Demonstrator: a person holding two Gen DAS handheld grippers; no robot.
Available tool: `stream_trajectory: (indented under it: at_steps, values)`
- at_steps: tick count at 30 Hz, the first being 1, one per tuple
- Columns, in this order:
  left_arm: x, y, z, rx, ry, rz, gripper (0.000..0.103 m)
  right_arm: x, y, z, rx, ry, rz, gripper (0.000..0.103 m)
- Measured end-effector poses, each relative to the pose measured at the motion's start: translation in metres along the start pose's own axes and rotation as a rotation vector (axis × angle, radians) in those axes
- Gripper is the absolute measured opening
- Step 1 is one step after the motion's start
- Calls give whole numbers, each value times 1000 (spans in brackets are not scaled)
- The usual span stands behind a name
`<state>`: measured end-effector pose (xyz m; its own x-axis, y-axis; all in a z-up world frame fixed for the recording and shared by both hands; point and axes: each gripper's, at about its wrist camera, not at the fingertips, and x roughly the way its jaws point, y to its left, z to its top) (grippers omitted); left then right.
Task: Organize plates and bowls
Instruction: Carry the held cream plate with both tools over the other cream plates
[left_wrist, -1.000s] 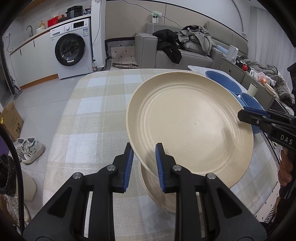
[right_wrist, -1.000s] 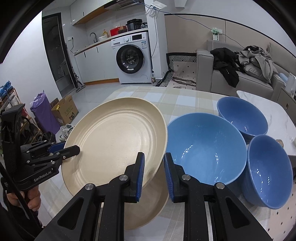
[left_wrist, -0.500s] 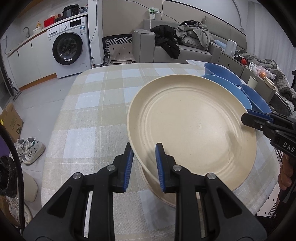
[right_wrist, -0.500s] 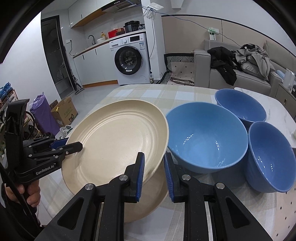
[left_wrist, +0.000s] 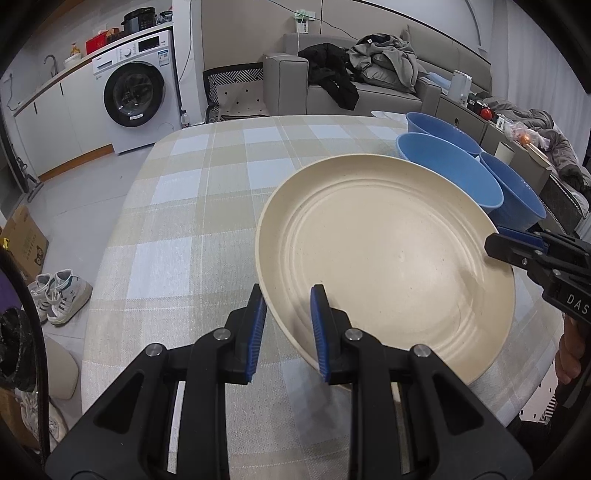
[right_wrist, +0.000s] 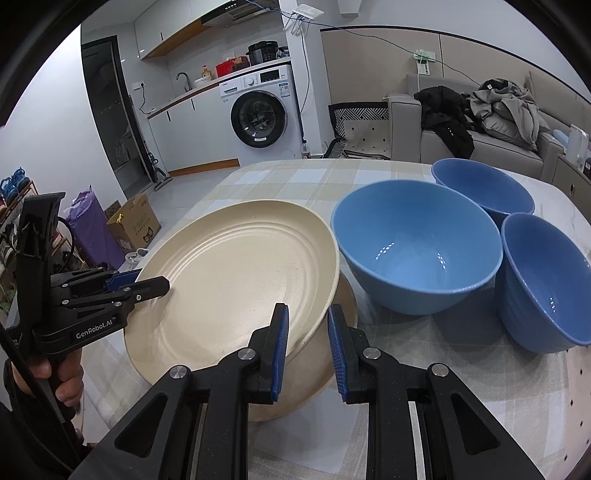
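**Straddling grippers at opposite rims of the upper cream plate**

Resting tilted on a second cream plate (right_wrist: 332, 373), the upper cream plate (left_wrist: 384, 254) was recorded near the table's (left_wrist: 207, 206) front edge, on its checked cloth. The lower plate was seen only as a crescent under the upper one in the right wrist view and as a thin sliver in the left wrist view.

The left gripper (left_wrist: 288, 325) was shown with its blue-padded fingers (left_wrist: 256, 328) partly open, one on either side of the upper plate's near rim. A gap was visible between each pad and the rim, so no firm grasp could be confirmed. In the right wrist view the same gripper was seen from the side, its upper finger laid over the plate's left rim; contact there could not be judged.

The right gripper (right_wrist: 306, 347) was likewise shown partly open, its fingers (right_wrist: 280, 343) straddling the opposite rim of the upper plate, with the lower plate directly beneath. Whether its pads touched the rim could not be told.

Three blue bowls were recorded upright toward the table's right edge: a large bowl (right_wrist: 415, 245) just beside the plates, a farther bowl (right_wrist: 482, 184) behind it, and a nearer bowl (right_wrist: 546, 280) closest to the right edge. The three stood close together; contact between them could not be determined.
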<state>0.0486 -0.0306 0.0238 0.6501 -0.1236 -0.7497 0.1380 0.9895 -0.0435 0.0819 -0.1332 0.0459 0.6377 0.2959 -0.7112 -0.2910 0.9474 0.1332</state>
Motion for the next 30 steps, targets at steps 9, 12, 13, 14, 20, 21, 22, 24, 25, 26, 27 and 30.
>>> stream_trajectory:
  at_steps: [9, 12, 13, 14, 20, 21, 22, 24, 25, 26, 27, 30]
  values:
    - [8, 2, -3, 13, 14, 8, 20, 4, 3, -11, -20, 11, -8, 23]
    - [12, -1, -4, 25, 20, 19, 20, 8, 3, -14, -20, 25, -5, 23]
    - [12, -3, -5, 31, 21, 26, 20, 11, 2, -16, -20, 33, -4, 23]
    - [14, -4, -5, 35, 21, 31, 20, 13, 1, -17, -18, 39, -4, 23]
    - [22, -8, -9, 44, 37, 35, 20, 20, -4, -21, -14, 56, -14, 23]
    - [23, -9, -9, 46, 39, 35, 20, 20, -4, -22, -17, 58, -18, 23]
    - [24, -9, -10, 49, 40, 37, 20, 21, -4, -23, -18, 59, -23, 23]
    - [26, -11, -10, 56, 41, 38, 20, 23, -3, -25, -21, 62, -27, 23]
    - [27, -11, -10, 59, 42, 41, 20, 24, -4, -25, -24, 63, -35, 23]
    - [28, -11, -11, 61, 44, 43, 20, 25, -2, -26, -29, 63, -42, 23]
    - [30, -12, -11, 64, 46, 47, 21, 26, -1, -26, -34, 64, -47, 23]
    - [34, -13, -13, 71, 53, 51, 21, 28, 0, -27, -42, 68, -58, 23]
